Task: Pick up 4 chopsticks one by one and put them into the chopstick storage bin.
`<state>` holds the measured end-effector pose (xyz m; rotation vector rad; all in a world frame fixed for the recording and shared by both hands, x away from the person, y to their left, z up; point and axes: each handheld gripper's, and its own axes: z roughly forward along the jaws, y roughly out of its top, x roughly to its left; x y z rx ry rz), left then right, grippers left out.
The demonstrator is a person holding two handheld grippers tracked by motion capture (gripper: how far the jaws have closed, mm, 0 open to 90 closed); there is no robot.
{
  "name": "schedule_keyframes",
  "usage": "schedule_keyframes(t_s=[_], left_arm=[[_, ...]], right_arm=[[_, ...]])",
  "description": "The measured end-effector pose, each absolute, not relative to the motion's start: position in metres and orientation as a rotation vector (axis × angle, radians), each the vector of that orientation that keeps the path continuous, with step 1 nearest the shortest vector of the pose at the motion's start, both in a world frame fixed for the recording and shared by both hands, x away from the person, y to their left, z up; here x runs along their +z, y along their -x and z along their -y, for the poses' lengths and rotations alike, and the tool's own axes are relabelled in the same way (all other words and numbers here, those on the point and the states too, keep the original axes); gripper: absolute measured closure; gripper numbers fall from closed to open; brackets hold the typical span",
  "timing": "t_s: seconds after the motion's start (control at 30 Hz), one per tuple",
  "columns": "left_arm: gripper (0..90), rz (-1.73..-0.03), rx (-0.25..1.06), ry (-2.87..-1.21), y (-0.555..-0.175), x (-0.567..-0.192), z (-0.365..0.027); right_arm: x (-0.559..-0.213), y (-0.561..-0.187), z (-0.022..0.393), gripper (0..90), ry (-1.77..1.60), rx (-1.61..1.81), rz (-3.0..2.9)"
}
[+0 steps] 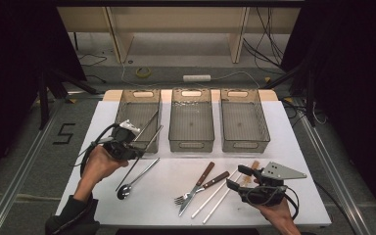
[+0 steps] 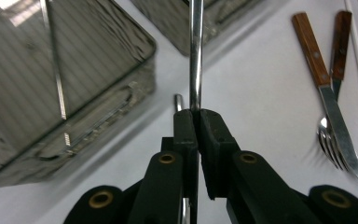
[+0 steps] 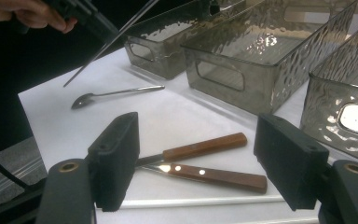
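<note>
We note the left gripper [image 1: 138, 147] clamped on two metal chopsticks [image 1: 149, 132], long axis slanting over the left bin [image 1: 121, 105] just ahead, while the right gripper [image 1: 238, 177] rests wide, empty, farther off.

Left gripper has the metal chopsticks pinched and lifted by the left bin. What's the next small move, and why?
Probably carry them a little farther over the left bin and lower before opening. The left gripper is shut on the chopsticks, whose far ends already reach over that bin, while the near ends hang over the table by the spoon. Released here, they might tip out over the rim.
</note>
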<state>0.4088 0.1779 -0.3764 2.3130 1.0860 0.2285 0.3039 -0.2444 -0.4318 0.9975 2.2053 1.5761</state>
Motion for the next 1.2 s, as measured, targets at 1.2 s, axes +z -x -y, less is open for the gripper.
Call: schedule_keyframes(t_s=[1.2], left_arm=[[85.1,-1.251,0.362,-2.098,-0.528,-0.311,-0.208]], right_arm=[[-0.433,-0.306,0.245,32.0,-1.003,1.603,-2.216]])
